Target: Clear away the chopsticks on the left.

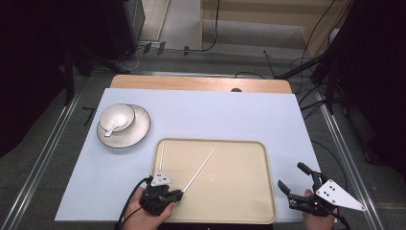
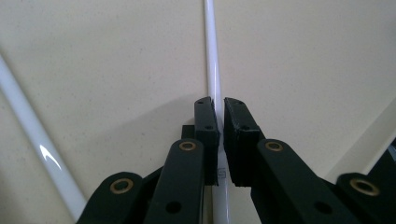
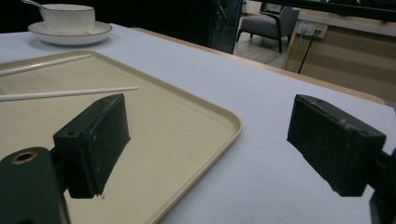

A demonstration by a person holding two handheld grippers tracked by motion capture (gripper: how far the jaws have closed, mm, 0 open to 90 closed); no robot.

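Two white chopsticks lie on a beige tray [image 1: 258, 191] near the table's front. My left gripper [image 1: 178, 193] is shut on the near end of the slanted chopstick [image 1: 201, 165], low over the tray's front left corner. In the left gripper view the jaws pinch that chopstick [image 2: 212, 56], and the other chopstick [image 2: 32, 135] lies apart at the left. That second chopstick [image 1: 161, 158] rests along the tray's left side. My right gripper [image 1: 292, 176] is open with nothing in it, just right of the tray's front right corner, over the white cover [image 3: 280, 186].
A white bowl [image 1: 117, 116] with a spoon in it stands on a dark-rimmed plate [image 1: 139, 129] at the far left. The right gripper view shows the tray rim [image 3: 233, 123] between the jaws. A wooden table edge [image 1: 201, 84] runs along the back.
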